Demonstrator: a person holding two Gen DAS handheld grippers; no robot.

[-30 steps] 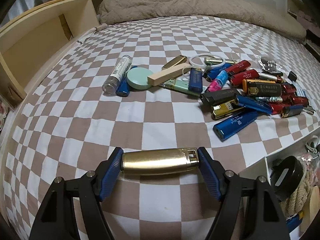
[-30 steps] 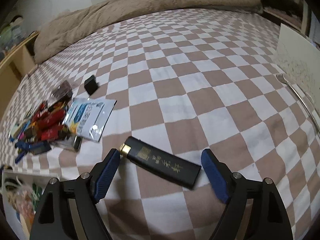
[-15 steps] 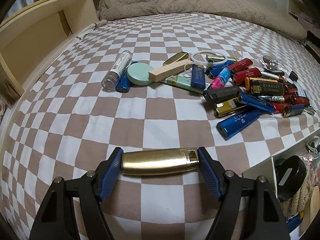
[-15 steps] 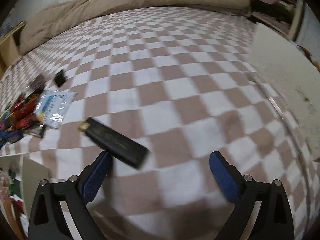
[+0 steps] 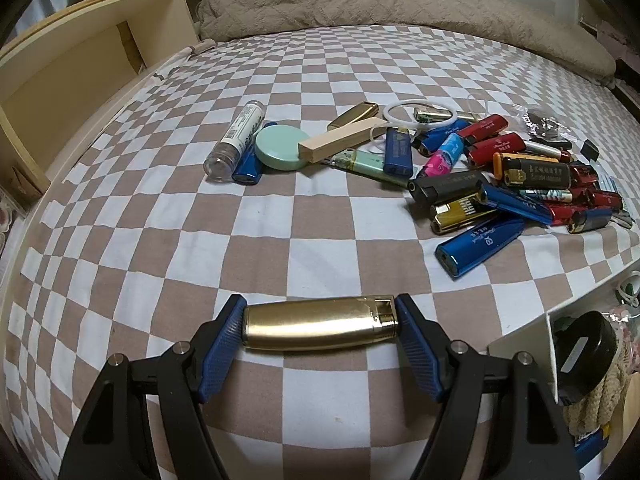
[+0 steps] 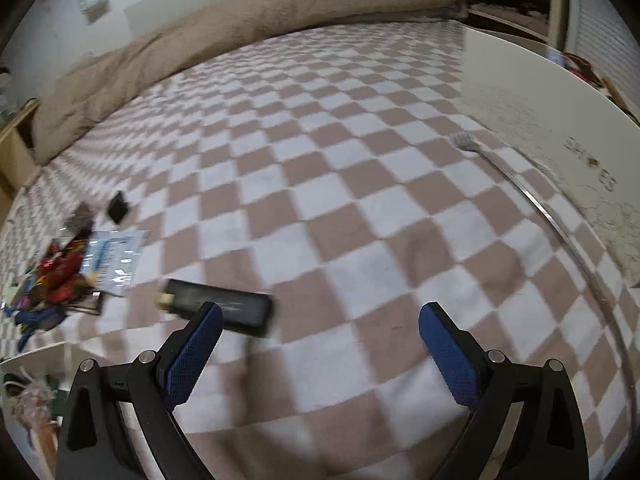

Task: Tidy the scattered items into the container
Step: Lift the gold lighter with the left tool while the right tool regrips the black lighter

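My left gripper (image 5: 319,312) is shut on a gold lighter (image 5: 320,326), held crosswise by its two ends just above the checkered bedspread. The white container (image 5: 520,340) is at the lower right of the left wrist view, with a black round thing and rope inside. A pile of coloured lighters (image 5: 500,184) lies beyond it. My right gripper (image 6: 320,312) is open wide with only bedspread between its fingers. A black lighter (image 6: 224,306) lies flat, partly behind the left fingertip (image 6: 200,340). The container's corner (image 6: 40,354) shows at the lower left there.
A clear tube (image 5: 236,140), a green disc (image 5: 280,148) and a wooden block (image 5: 340,142) lie left of the pile. A wooden shelf (image 5: 80,60) runs along the left, a beige blanket (image 5: 360,0) at the back. A white board (image 6: 540,120) and a fork (image 6: 472,146) lie on the right.
The right gripper's jaws have widened and it has shifted right, so the black lighter, once between the fingers, now lies by the left finger. The left gripper holds still.
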